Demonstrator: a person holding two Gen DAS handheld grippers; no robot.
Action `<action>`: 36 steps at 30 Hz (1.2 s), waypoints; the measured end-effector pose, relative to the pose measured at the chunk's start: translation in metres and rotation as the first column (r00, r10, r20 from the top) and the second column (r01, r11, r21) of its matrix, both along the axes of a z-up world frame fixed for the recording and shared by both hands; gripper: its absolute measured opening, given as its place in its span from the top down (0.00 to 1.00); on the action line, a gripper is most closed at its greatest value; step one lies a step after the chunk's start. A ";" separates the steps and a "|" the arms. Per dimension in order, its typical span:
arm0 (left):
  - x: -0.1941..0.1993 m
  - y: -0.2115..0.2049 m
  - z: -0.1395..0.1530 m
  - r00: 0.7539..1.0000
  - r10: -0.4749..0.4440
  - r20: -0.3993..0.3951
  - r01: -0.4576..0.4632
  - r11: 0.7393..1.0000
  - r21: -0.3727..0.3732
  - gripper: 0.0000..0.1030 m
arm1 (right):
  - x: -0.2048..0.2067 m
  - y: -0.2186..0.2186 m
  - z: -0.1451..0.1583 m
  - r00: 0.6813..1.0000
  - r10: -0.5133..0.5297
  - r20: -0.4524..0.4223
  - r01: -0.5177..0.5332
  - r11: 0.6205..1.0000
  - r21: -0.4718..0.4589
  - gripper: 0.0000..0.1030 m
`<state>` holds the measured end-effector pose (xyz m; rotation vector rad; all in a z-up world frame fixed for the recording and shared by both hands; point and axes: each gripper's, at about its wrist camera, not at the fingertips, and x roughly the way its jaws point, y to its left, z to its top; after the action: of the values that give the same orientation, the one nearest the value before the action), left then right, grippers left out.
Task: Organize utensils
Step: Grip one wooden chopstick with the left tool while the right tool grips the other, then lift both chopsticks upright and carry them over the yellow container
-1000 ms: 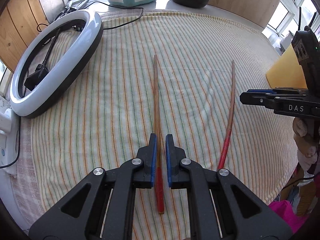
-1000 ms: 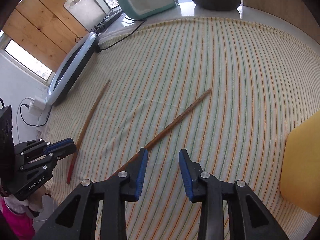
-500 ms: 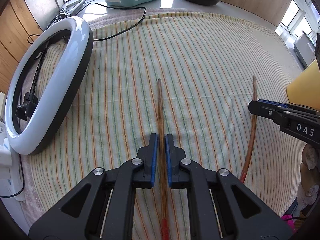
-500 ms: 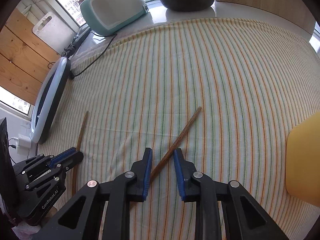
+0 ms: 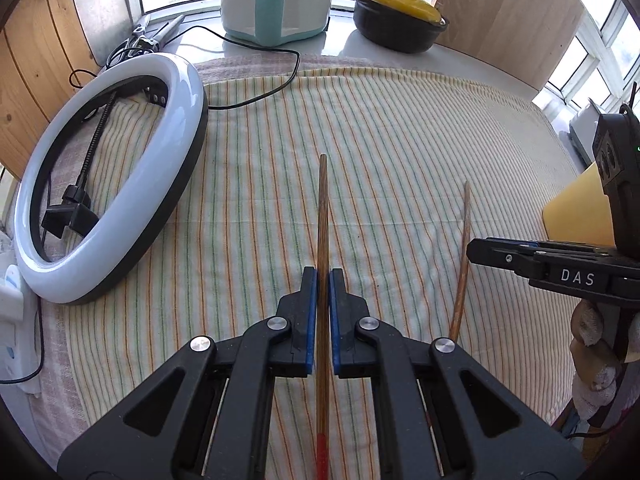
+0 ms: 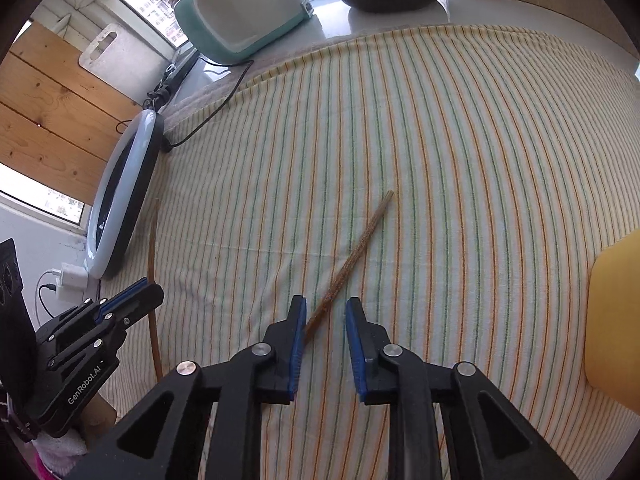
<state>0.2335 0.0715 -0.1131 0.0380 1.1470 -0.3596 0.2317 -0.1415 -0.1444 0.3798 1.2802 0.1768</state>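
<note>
In the left wrist view, the left gripper (image 5: pixel 323 276) fills the lower middle of the frame, its blue pads clenched on a wooden chopstick (image 5: pixel 322 240) that runs straight up the centre, with its red end low between the black arms. A second chopstick (image 5: pixel 461 264) lies on the striped cloth (image 5: pixel 380 140) right of centre. The right gripper (image 5: pixel 504 254) enters from the right edge beside that second chopstick, held by a hand in a white glove (image 5: pixel 592 356). A ring light (image 5: pixel 120 184) lies at upper left, and a black pot with a yellow lid (image 5: pixel 400 20) stands at the top.

In the right wrist view, the right gripper (image 6: pixel 325 312) sits at lower centre, its jaws opening. The second chopstick (image 6: pixel 356 256) slants from between them toward upper right; its lower end lies against the left pad, clear of the right one. The left gripper (image 6: pixel 136 296) is at lower left, pinching the first chopstick (image 6: pixel 151 236). A yellow board (image 6: pixel 616 320) shows at the right edge.
</note>
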 end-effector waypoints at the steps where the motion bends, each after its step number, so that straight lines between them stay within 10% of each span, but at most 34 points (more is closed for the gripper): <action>1: 0.001 0.000 -0.001 1.000 -0.001 0.000 0.001 1.000 0.003 0.97 | 0.000 -0.002 -0.004 1.000 -0.017 -0.016 0.017 1.000 0.013 0.64; 13: -0.003 0.011 -0.005 1.000 0.029 -0.002 -0.029 0.999 -0.029 0.97 | 0.011 0.059 -0.002 0.990 0.135 0.036 -0.122 0.962 -0.243 0.92; 36: -0.055 -0.008 0.089 0.981 -0.030 0.192 0.064 0.983 -0.174 0.97 | -0.091 0.007 0.086 0.894 0.254 0.370 -0.229 0.967 -0.110 0.97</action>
<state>0.1784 0.0638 -0.0237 -0.0578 0.9241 -0.4898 0.1410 -0.1344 -0.0583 0.1185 0.9386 0.4011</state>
